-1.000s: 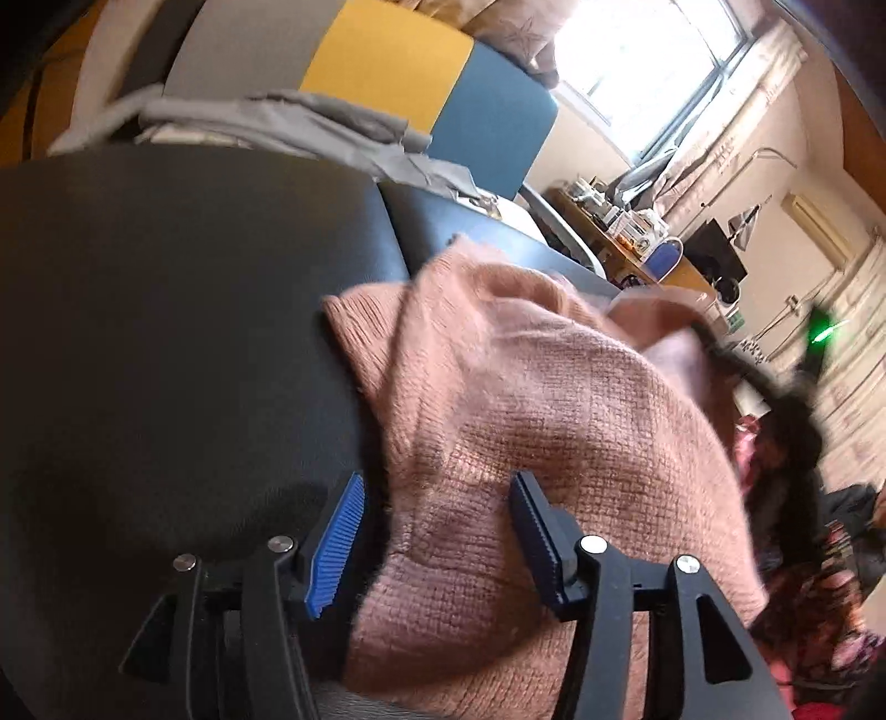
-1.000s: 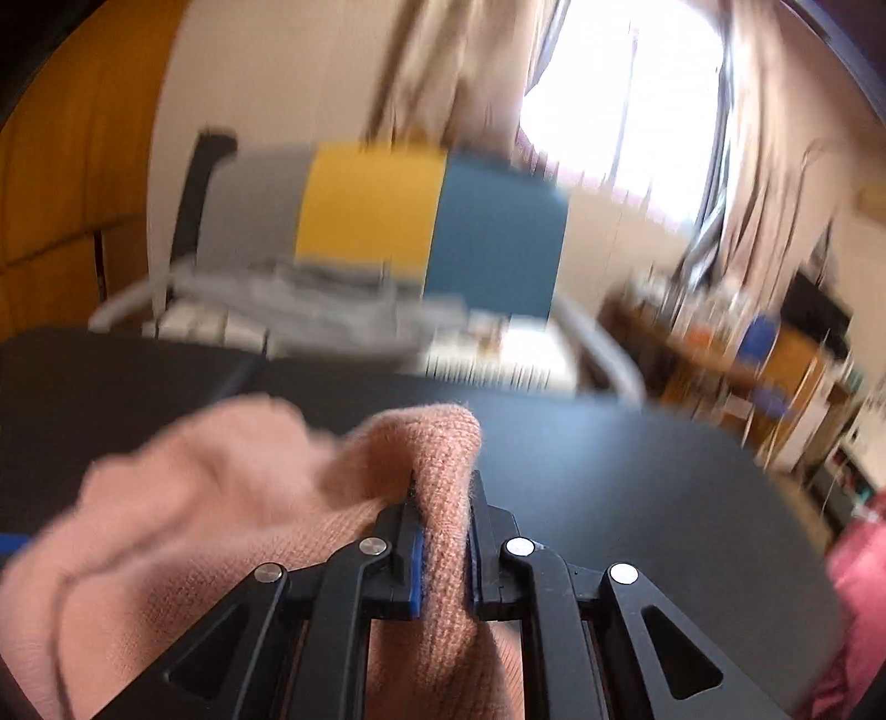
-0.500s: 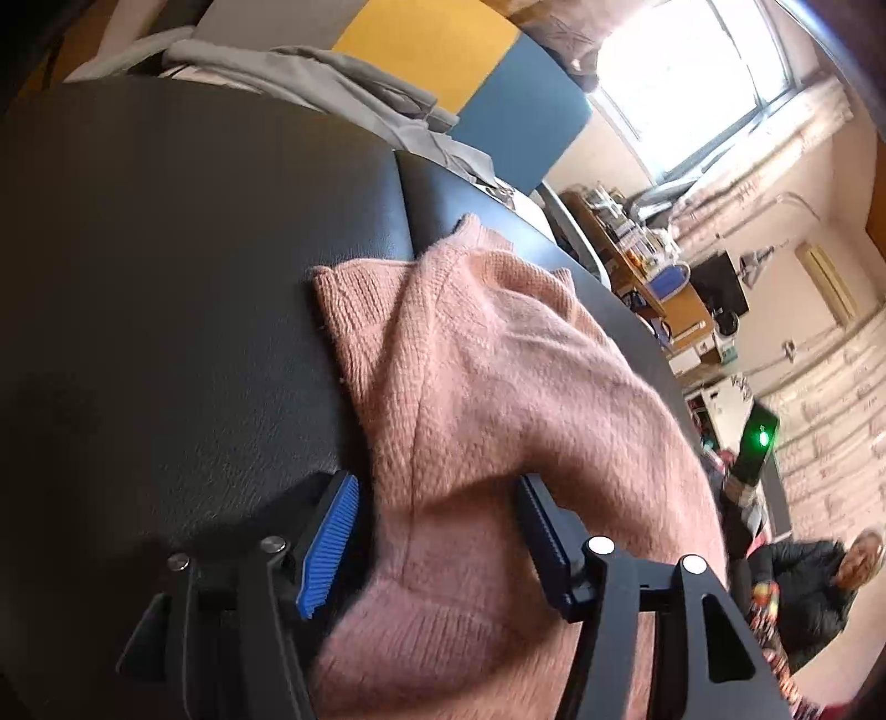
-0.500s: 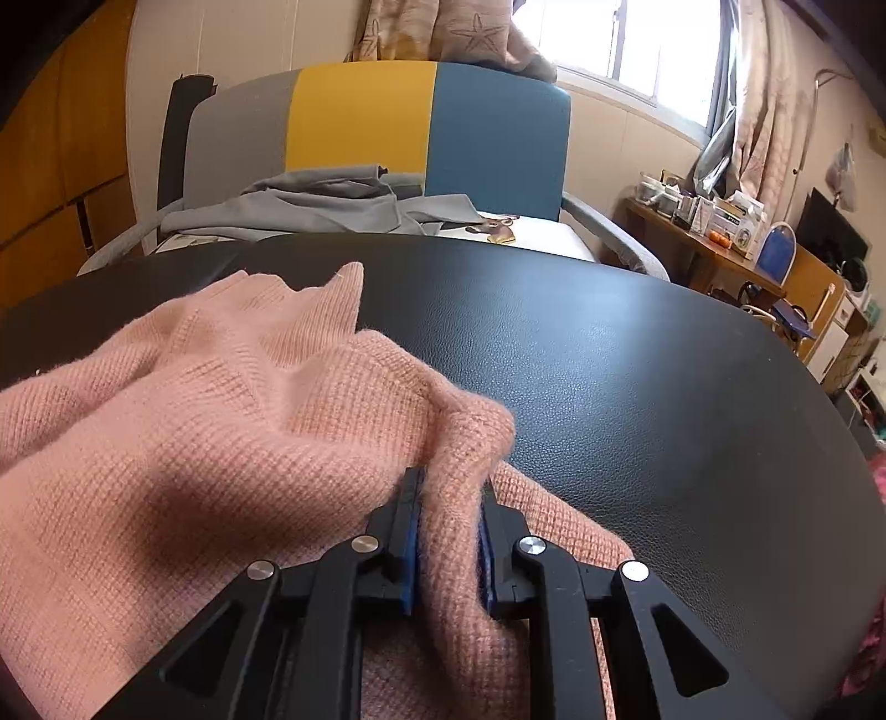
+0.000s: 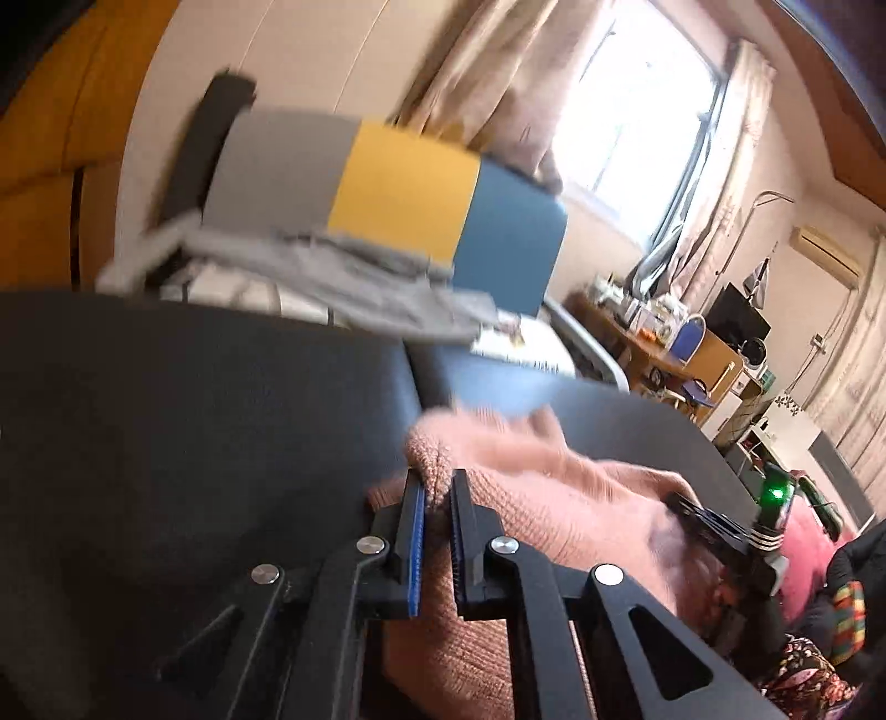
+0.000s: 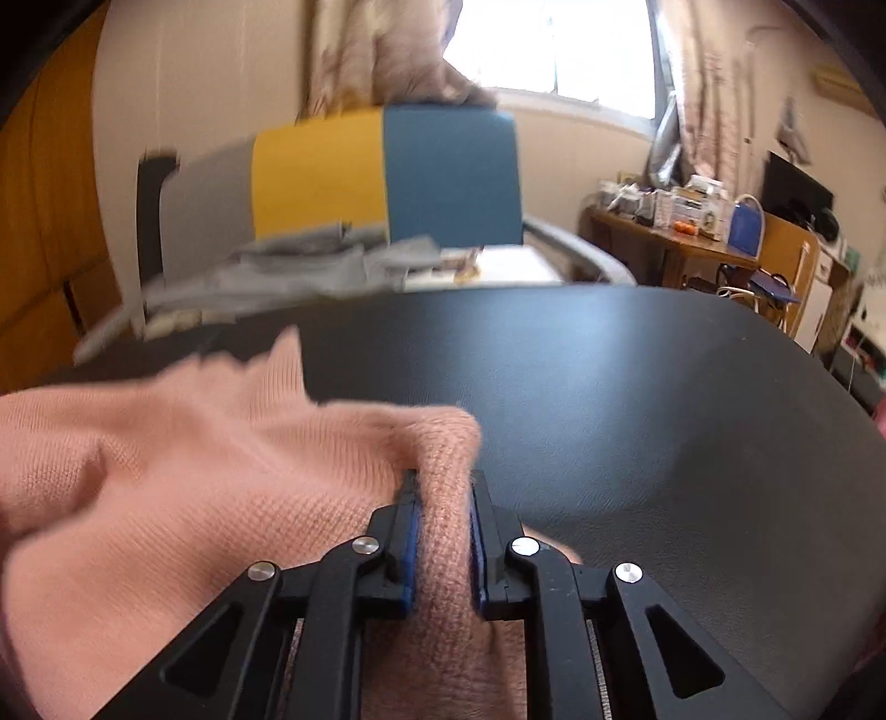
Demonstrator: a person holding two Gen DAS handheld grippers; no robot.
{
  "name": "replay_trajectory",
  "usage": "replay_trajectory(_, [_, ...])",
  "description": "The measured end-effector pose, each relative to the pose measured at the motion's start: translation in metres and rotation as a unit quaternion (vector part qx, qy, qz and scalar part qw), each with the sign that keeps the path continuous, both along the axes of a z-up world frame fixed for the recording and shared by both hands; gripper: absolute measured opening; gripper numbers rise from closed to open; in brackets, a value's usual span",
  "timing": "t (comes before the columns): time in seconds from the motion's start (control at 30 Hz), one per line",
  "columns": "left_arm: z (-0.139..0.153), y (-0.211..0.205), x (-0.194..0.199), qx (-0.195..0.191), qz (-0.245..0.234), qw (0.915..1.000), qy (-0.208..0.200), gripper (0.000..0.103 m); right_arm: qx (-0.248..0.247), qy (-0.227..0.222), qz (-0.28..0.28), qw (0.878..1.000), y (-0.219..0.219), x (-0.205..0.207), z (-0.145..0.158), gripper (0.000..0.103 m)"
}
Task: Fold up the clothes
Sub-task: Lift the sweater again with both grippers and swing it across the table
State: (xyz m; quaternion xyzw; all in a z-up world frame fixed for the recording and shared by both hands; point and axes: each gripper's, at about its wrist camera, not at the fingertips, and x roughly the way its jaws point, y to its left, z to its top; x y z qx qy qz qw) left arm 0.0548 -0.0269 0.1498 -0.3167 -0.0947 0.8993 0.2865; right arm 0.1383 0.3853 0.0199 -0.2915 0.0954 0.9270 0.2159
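Pink sweater (image 6: 166,471) between both tongs

Lived-in home, bedroom or living room by the look of it. Evidence: window (image 6: 559,50) with patterned curtains (image 5: 482,83), daylight coming through. Wall-mounted AC unit (image 5: 825,255) high up, right side. Armchair (image 6: 387,177) with grey/yellow/blue back panels sits just past the far edge of the black table (image 6: 637,399), grey clothing (image 5: 354,277) dumped on its seat. Wooden desk (image 6: 681,243) under the window, crowded with small boxes and bottles, too blurred to identify. Dark monitor or TV (image 6: 797,185) beside it. Orange-brown wood panelling (image 5: 50,166) on the left wall. Domestic clutter throughout, nothing industrial.
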Motion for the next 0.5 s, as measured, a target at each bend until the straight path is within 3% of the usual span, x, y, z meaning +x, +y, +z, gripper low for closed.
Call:
replay_trajectory(0.1, [0.037, -0.005, 0.001, 0.012, 0.004, 0.999, 0.042, 0.007, 0.0, 0.049, -0.002, 0.999, 0.0, 0.009, 0.038, 0.013])
replay_trajectory(0.23, [0.099, -0.019, 0.018, 0.041, 0.012, 0.9916, 0.122, 0.007, 0.051, 0.132, 0.014, 0.99, -0.017, 0.023, 0.111, 0.013])
replay_trajectory(0.37, [0.159, -0.04, 0.036, 0.081, 0.023, 0.9778, 0.192, 0.006, 0.105, 0.215, 0.035, 0.97, -0.037, 0.043, 0.183, 0.012])
replay_trajectory(0.5, [0.21, -0.068, 0.047, 0.118, 0.038, 0.9648, 0.232, 0.006, 0.141, 0.279, 0.054, 0.948, -0.055, 0.063, 0.24, 0.012])
